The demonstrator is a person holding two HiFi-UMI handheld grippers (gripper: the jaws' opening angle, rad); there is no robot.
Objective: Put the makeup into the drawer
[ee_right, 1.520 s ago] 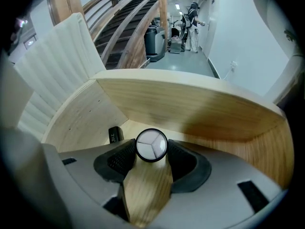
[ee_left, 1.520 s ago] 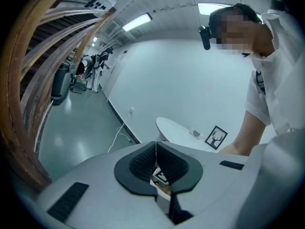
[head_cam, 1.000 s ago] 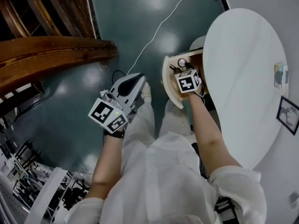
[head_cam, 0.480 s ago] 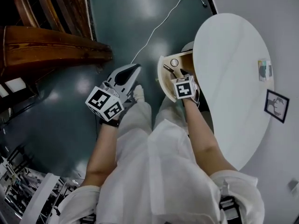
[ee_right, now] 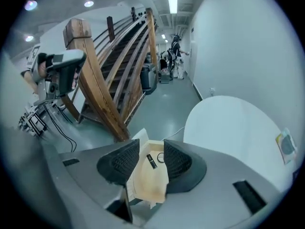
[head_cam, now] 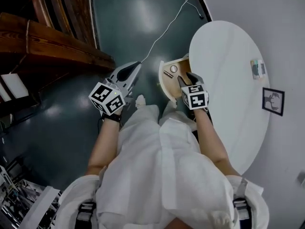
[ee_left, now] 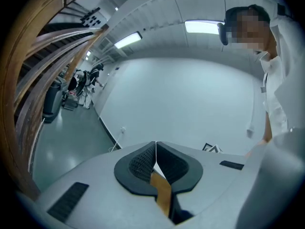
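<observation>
The makeup is a slim dark stick (ee_right: 151, 161) with a paler band near one end. It lies flat on the bare floor of the open drawer (ee_right: 143, 180), and beside it is a small round piece (ee_right: 159, 157). In the head view the stick (head_cam: 168, 74) and the round piece (head_cam: 174, 69) are tiny, and neither view shows what sort of makeup each is.

The right gripper view shows only part of the round piece, because the right-hand pad covers its far edge. The same jaws also cut off the drawer's sides.

The drawer is pale wood with a curved white front (head_cam: 161, 80). It is pulled out from under the round white table (head_cam: 228, 56), and only these two pieces show in it.

The right gripper (ee_right: 151, 147) hangs above the drawer, tilted down at it. Its jaws are apart and closing with nothing gripped, and the makeup lies well below the pads. The head view shows it (head_cam: 187, 81) over the drawer's table-side edge.

The left gripper (ee_left: 155, 144) is clenched with its pads meeting on nothing. It is held out over the dark floor (head_cam: 119, 27), apart from the drawer (head_cam: 137, 66).

A small card (head_cam: 258, 68) lies on the far side of the table.
</observation>
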